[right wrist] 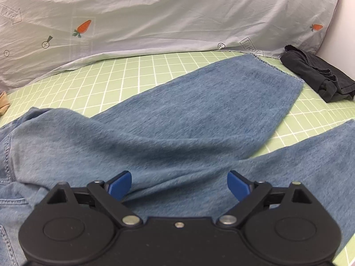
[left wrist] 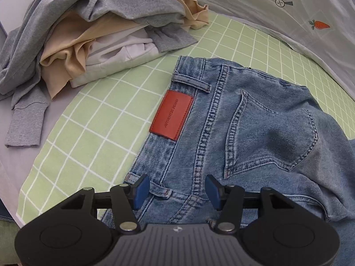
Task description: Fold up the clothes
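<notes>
Matt blue denim jeans [left wrist: 221, 122], smooth red leather-look patch [left wrist: 171, 116], checked cloth sheet [left wrist: 88, 122].

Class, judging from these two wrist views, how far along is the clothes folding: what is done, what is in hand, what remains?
Done: a dark garment lies bundled at the bed's far corner, possibly folded already. In hand: the jeans are spread back-side up, legs still apart; the left claw hovers open over the waistband, the right claw open over a leg, neither gripping. Left: fold the jeans, then the heap of grey, beige and white clothes.

Blue jeans [left wrist: 255, 119] lie back-up, legs [right wrist: 199, 110] spread apart, beside a heaped clothes pile [left wrist: 88, 33].
</notes>
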Motion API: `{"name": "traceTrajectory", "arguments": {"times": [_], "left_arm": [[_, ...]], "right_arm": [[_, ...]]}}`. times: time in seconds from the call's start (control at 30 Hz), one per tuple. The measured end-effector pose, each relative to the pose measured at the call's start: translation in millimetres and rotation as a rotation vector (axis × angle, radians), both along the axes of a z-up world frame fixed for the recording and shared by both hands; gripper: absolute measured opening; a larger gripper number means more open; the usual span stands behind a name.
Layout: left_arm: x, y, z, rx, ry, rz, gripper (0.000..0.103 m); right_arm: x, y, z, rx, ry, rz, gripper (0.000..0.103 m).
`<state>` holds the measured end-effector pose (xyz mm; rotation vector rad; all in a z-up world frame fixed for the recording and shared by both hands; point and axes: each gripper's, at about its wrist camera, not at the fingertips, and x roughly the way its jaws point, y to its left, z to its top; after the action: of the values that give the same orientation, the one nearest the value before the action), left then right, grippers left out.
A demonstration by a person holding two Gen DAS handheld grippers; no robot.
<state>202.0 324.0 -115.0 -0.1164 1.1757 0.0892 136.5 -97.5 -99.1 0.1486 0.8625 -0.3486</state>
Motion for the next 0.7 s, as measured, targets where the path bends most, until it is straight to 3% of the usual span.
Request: {"name": "traceTrajectory", "arguments": {"times": [0.27,0.47,0.6,0.7], "left_arm": [[69,-5,-3,0.047,-0.022,0.046,0.065],[115,-10,-19,0.098,-0.002,0.048,0.071],[127,-6,-26,0.122,0.008,0.058,0.087],[130,-1,-30,0.126,0.014,0.080,0.098]], "right_arm": [[65,-73,-12,-0.026,0.022,-0.035,0.096],[122,-138,-30,0.012,0.018,-0.132,0.096],[159,-178,-41,0.062,0.003,-0.184,0.097],[180,-179,-45,0.055,-0.010,-0.186,0.100]]}}
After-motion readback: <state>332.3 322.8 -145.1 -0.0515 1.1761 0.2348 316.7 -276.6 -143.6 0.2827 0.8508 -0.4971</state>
